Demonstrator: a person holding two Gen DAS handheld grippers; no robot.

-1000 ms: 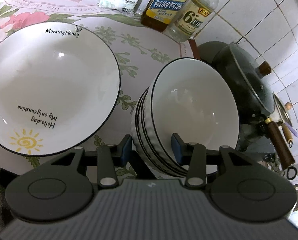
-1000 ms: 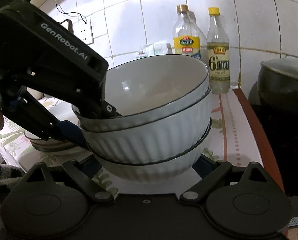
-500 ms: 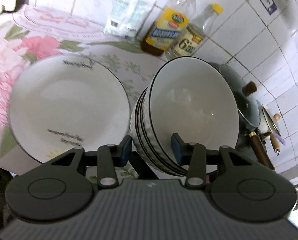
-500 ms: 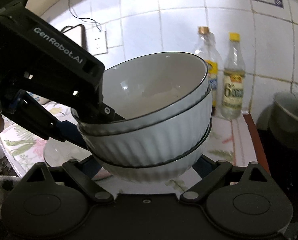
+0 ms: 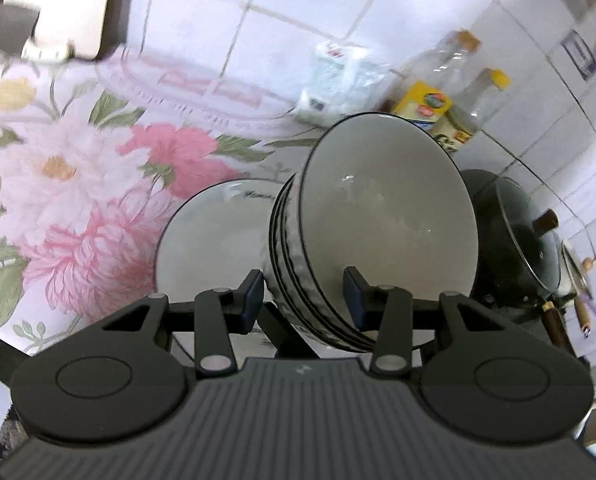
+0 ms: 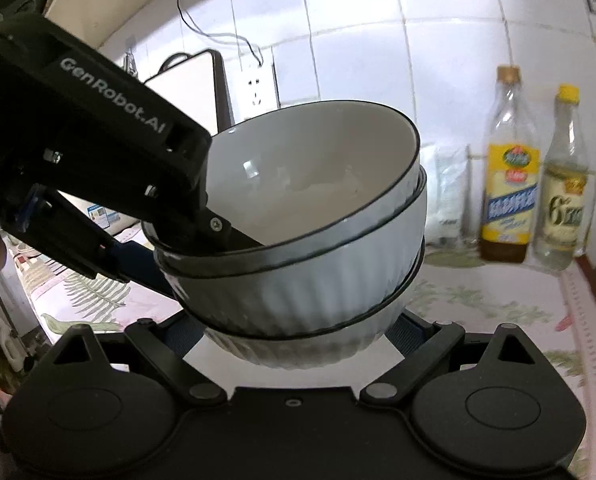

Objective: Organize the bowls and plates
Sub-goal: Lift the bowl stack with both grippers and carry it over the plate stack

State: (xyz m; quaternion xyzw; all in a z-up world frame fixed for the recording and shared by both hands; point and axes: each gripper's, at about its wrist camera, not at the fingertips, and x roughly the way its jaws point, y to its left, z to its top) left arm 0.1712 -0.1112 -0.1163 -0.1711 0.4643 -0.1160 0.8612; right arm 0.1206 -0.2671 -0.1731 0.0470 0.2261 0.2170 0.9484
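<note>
Left gripper [image 5: 303,294]: we have it clamped on the near wall of the stack of bowls [image 5: 373,232], one pad inside the top bowl, the other against the ribbed outside.
Right gripper [image 6: 298,330]: we cradle the lowest bowl from beneath; both pads sit at its flanks and appear to press it, though the contact itself is hidden under the curve.
Stack of bowls: three nested white bowls with dark rims, held in the air between our two tools, tilted toward the left one, clear of the floral tablecloth [image 5: 78,184].
Step in hand: we judge this the carry, the stack lifted and on its way to a resting place.
Next move: we think it calls for levelling the stack, keeping both grips firm, and lowering it onto a flat spot; the plate [image 5: 214,240] below is one candidate, but we cannot tell the goal.
Left view only: the plate on the cloth under the stack, and the dark lidded pot [image 5: 513,240] to the right.
Right view only: how the bowls nest, the left tool's finger hooked over the rim, and the wall socket [image 6: 256,87].
Farthest: two bottles [image 6: 533,184] against the tiled wall.
</note>
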